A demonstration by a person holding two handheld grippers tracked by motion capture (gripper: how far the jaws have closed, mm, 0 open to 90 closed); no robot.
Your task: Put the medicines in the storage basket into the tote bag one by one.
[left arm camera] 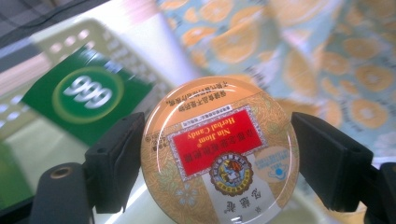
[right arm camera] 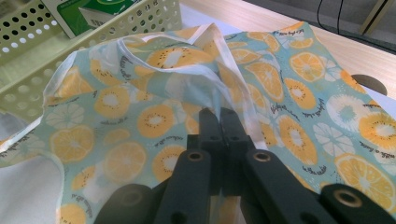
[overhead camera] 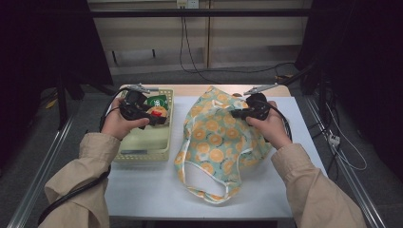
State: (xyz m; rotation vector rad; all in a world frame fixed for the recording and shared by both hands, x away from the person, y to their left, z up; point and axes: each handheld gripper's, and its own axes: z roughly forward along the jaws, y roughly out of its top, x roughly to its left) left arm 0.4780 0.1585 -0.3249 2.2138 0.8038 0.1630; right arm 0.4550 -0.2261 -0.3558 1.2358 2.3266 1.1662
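One pale green perforated plastic basket on the white tabletop, holding one green box marked "999". Left gripper fingers clamp one round orange tin, label "Nin Jiom Herbal Candy", over the basket. Right gripper fingers pinched shut on one citrus-print cloth bag beside it.

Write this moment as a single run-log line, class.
left gripper: shut on candy tin, over basket | right gripper: shut on fruit-print bag edge, lifted | table: bag rests there
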